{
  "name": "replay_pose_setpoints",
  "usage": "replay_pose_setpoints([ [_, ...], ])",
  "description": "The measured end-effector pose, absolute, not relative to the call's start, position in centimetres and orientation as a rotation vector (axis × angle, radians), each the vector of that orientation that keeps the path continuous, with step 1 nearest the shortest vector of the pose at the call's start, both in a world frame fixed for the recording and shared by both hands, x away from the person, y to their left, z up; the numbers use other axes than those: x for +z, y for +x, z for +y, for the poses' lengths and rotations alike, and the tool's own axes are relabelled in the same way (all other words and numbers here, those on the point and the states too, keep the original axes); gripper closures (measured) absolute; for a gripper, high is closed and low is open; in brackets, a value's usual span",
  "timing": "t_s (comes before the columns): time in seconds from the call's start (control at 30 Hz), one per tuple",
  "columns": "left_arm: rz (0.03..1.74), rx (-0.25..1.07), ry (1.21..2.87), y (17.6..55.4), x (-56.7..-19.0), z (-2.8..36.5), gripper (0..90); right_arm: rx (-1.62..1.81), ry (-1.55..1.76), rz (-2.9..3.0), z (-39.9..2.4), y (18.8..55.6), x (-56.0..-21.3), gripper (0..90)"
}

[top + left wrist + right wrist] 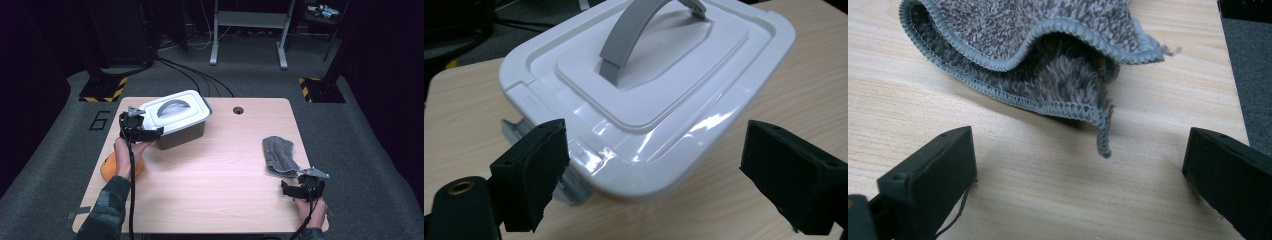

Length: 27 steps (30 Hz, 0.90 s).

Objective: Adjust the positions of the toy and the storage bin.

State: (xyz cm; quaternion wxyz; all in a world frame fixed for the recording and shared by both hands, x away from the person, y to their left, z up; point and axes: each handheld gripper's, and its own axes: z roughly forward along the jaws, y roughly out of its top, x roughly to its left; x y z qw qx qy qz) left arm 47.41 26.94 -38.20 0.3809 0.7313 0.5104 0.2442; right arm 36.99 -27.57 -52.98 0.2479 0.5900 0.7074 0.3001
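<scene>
Left gripper is held wide open right at the white lidded box, nothing gripped. Right gripper is parked open too, just short of the grey cloth

1 box, 1 cloth, 1 orange thing

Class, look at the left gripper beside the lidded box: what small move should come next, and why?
Probably ease the left gripper forward so its open jaws straddle the near corner of the white lid. The lid sits closed on the box, the jaws hold nothing, and the corner lies just ahead between them.
</scene>
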Motion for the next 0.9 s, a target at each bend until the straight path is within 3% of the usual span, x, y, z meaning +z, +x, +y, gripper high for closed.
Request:
replay_pose_setpoints([
  [0.5, 1.346, 0.61, 1.876, 52.0, -38.2, 25.2, 23.0, 0.818, 1.608, 1.929, -27.6, 37.0, -53.0, 0.2],
  [0.9, 1.436, 0.591, 1.839, 54.5, -39.0, 25.2, 41.5, 0.818, 1.607, 1.929, -27.6, 37.0, -53.0, 0.2],
])
